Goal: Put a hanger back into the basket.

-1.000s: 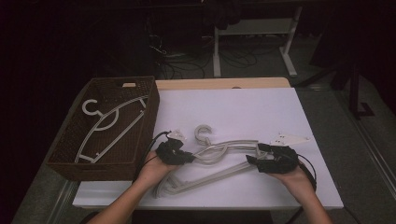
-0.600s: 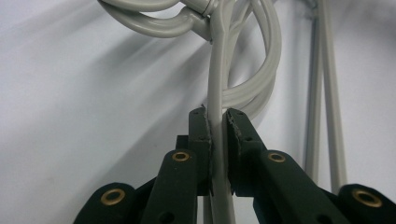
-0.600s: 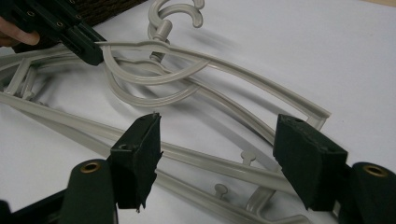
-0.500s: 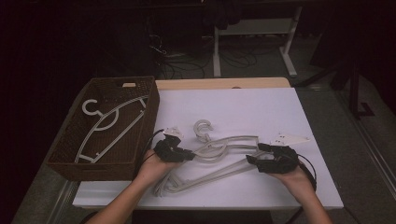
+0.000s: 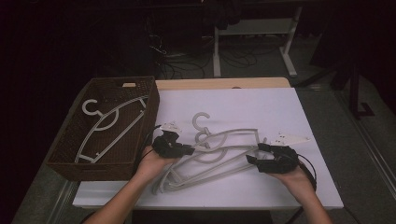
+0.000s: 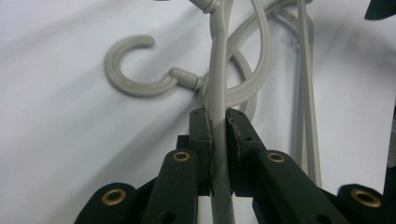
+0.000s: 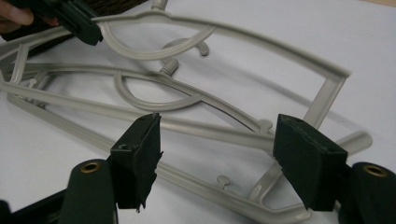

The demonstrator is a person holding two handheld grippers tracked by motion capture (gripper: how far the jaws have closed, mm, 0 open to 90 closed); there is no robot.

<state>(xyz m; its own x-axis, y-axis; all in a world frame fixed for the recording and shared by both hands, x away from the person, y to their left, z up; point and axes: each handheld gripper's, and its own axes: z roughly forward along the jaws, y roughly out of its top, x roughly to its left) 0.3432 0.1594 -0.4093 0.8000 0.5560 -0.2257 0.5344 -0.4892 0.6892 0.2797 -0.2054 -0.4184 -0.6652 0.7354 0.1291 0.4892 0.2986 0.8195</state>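
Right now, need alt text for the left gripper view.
The left gripper's two black jaws are shut on a thin grey plastic hanger bar that runs up between them. Beyond, a second grey hanger's curved hook lies on the white tabletop.

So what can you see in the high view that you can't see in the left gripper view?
The high view alone takes in the brown basket with a hanger lying inside it, both of the person's forearms, and the right hand-held gripper with its jaws apart. The left gripper view alone gives the close-up: the left hand-held gripper has its pads clamped on one grey hanger bar. Both views share the tangled grey hangers, a curved hook and the white table.
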